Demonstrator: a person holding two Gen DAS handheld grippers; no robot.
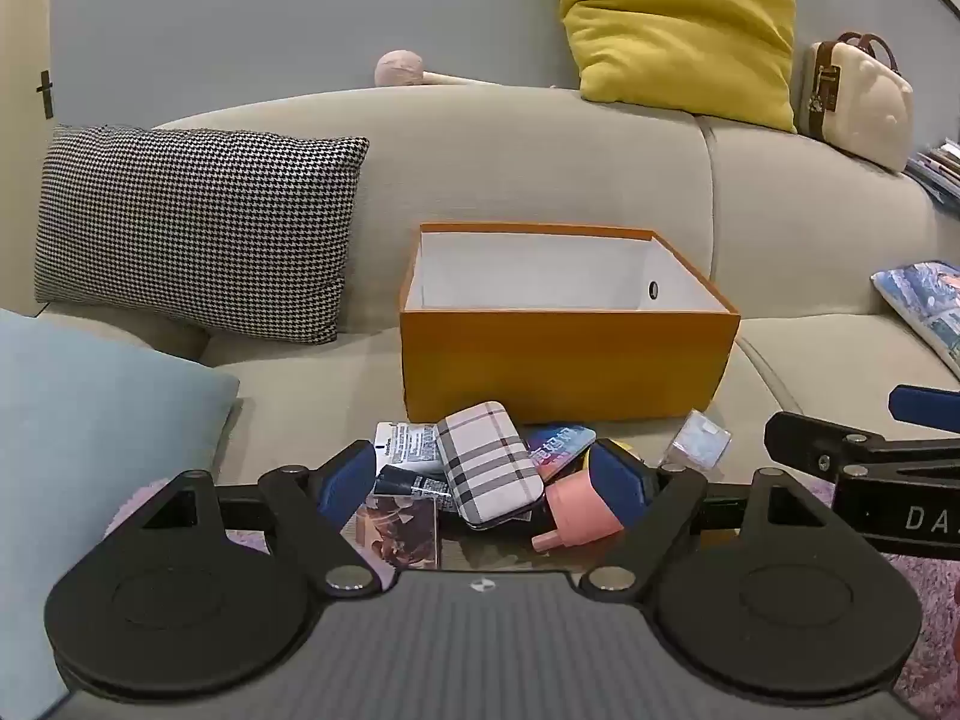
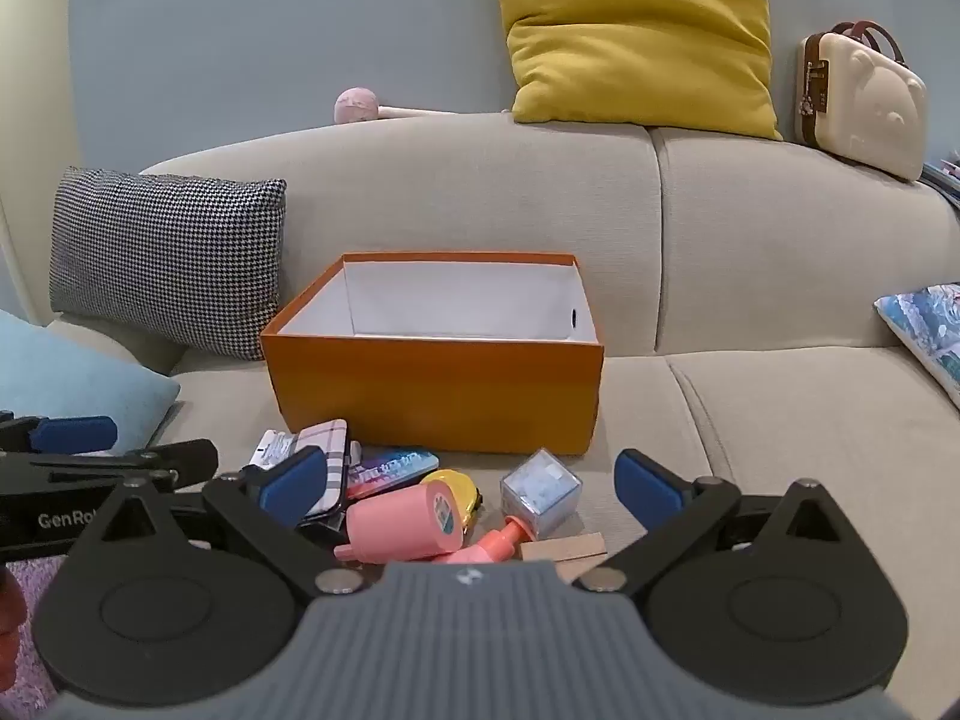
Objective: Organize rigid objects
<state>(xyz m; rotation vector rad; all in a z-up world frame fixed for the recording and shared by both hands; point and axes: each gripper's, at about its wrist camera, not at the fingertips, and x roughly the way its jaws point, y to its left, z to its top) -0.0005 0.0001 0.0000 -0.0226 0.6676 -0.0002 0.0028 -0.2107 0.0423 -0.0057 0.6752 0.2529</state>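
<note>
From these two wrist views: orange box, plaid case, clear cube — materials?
Orange box: looks like matte cardboard, with thin flat walls and a white lining. Plaid case: probably faux leather or printed fabric over a hard shell, with rounded edges and a slight sheen. Clear cube: likely transparent hard plastic; its contents show through.

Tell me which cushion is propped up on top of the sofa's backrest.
The yellow cushion. It alone stands on the backrest against the wall; the houndstooth cushion and light blue cushion sit down on the seat.

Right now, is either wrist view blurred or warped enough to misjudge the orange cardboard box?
Left wrist view: sharp, evenly lit, orange cardboard box clear; fisheye bows the beige sofa back. Right wrist view: equally sharp, same bowing, corners darkened; no glare in either.
</note>
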